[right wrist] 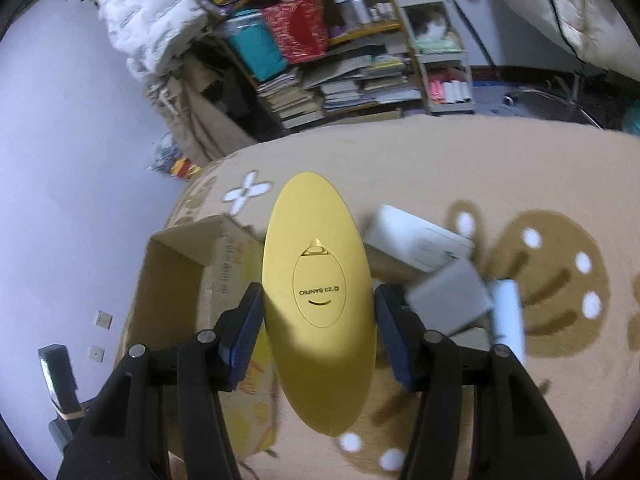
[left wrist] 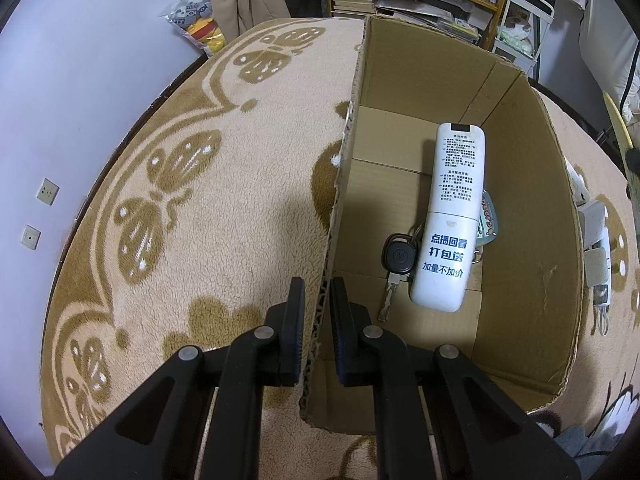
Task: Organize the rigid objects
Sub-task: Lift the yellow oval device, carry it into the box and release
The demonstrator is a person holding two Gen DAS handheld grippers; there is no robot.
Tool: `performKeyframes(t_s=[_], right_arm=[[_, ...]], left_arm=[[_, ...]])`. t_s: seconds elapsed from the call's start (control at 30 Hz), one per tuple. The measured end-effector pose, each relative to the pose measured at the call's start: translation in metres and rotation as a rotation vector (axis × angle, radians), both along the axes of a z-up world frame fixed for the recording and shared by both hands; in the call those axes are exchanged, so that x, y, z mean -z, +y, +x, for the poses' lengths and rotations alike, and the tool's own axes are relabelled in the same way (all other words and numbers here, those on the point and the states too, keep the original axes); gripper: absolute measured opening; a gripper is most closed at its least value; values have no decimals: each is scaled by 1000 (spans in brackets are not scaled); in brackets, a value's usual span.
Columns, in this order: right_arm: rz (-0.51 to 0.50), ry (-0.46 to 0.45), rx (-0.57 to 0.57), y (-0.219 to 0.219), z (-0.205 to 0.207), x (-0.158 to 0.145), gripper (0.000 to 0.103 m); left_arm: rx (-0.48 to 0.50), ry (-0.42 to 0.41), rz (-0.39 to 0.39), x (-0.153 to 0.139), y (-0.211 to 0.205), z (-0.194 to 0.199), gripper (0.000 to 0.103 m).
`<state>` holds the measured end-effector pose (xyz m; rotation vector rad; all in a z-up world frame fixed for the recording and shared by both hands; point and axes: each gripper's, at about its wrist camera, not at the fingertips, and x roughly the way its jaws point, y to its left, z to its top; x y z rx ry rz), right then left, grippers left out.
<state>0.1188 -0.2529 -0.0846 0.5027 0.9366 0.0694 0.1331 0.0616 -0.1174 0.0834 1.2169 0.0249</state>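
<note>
An open cardboard box (left wrist: 520,184) stands on a beige patterned blanket (left wrist: 200,184). Inside lie a white remote control (left wrist: 450,216) and a black key (left wrist: 397,258) with a key ring. My left gripper (left wrist: 317,292) is shut on the box's left wall (left wrist: 340,184). My right gripper (right wrist: 319,300) is shut on a yellow oval Sanrio item (right wrist: 318,292) and holds it above the blanket, just right of the box (right wrist: 176,280).
White and grey chargers (right wrist: 420,240) and a white cylinder (right wrist: 507,312) lie on the blanket right of the box; they also show in the left wrist view (left wrist: 596,248). Bookshelves (right wrist: 340,80) with stacked books and a white jacket (right wrist: 144,8) stand behind.
</note>
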Motion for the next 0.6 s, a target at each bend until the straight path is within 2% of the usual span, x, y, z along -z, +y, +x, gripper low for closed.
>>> performKeyframes(t_s=[0.2,0.43,0.6], right_arm=[[-19,-24,-74,39,13,-14,60],[14,-57,-142,82,25,-23,60],[-29,-64,-203,109,28,-24,60]], left_arm=[[3,-2,5,0,-1,0,12],[2,-2,-2,-2,0,0,12],[2,-3,-6,-2,0,0,12]])
